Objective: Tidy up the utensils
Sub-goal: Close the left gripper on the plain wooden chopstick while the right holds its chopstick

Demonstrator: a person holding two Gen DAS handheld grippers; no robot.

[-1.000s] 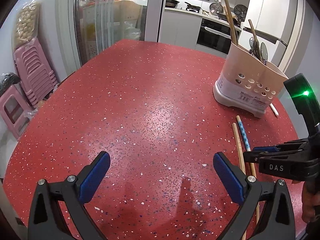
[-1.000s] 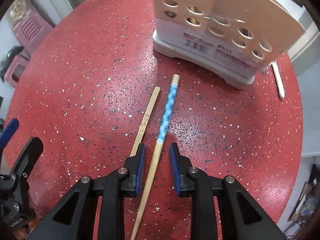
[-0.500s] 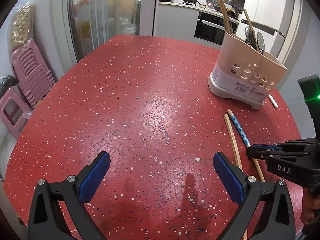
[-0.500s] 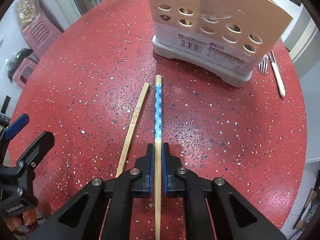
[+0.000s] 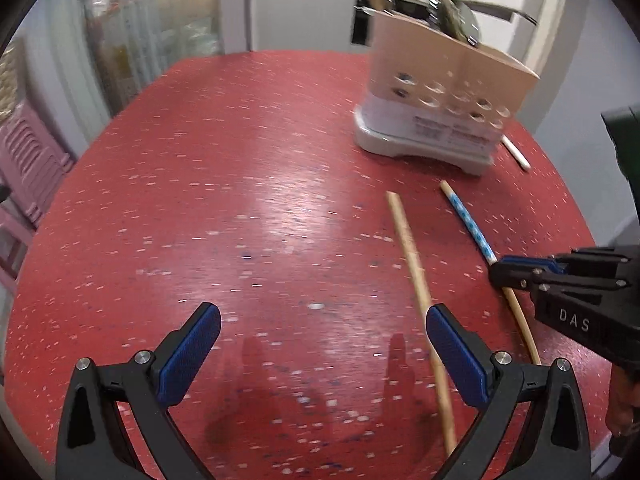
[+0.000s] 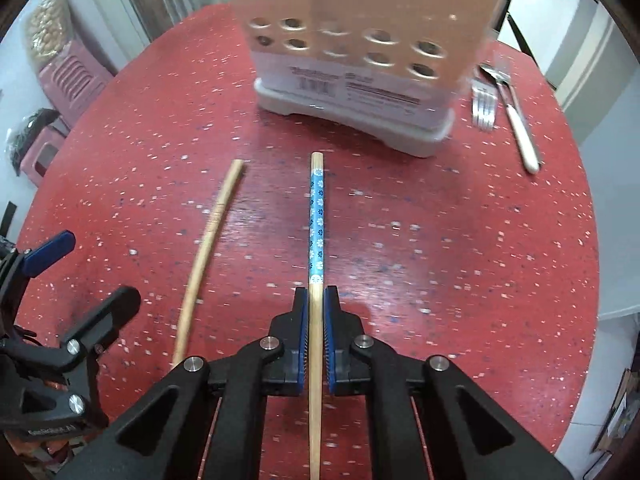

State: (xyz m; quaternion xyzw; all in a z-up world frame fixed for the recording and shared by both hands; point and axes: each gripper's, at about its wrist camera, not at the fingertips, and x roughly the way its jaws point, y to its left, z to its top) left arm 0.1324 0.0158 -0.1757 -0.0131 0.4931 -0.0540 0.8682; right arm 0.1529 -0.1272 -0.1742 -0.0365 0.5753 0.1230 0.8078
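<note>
Left wrist: utensil holder (image 5: 436,92), blurred utensils (image 5: 452,20), perhaps spoons

A round red speckled bench (image 5: 240,184) catches a glare of light. Left of it stand stacked pink stools (image 5: 28,160); behind it a glass door (image 5: 152,28), white cabinets (image 5: 304,16) and a dark oven (image 5: 362,20), walls pale grey
</note>
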